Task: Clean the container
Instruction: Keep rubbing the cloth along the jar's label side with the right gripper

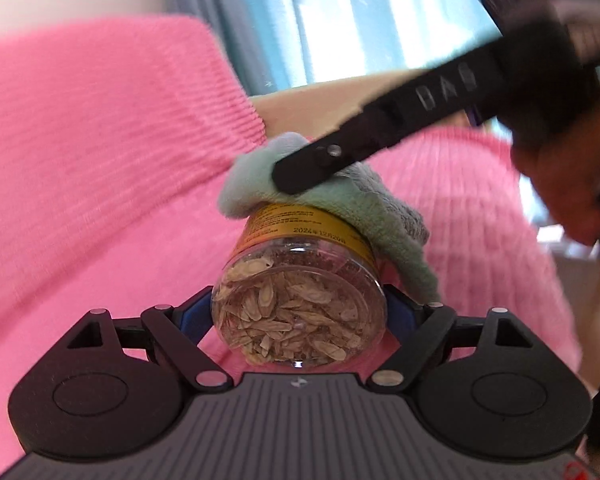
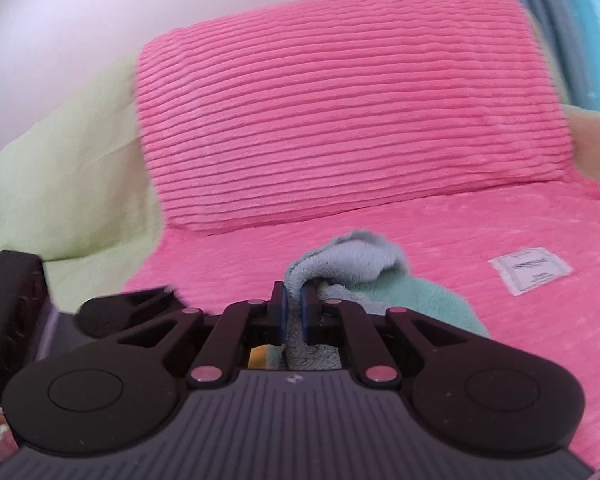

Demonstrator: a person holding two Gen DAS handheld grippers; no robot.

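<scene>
**Cloth pressed on a held jar**

The left gripper (image 1: pixel 299 316) clamps a clear jar (image 1: pixel 298 304) of dried slices by its base, over a pink cushion (image 2: pixel 340 100). The right gripper (image 2: pixel 293 312) pinches a green cloth (image 1: pixel 340 200) against the jar's far end. Hard rubbing could twist the jar loose — its smooth plastic may slip.

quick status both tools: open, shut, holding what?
Left tool: shut on the clear plastic jar of dried slices with a yellow label.
Right tool: shut on the mint-green and grey fluffy cloth, pressed onto the jar.
</scene>
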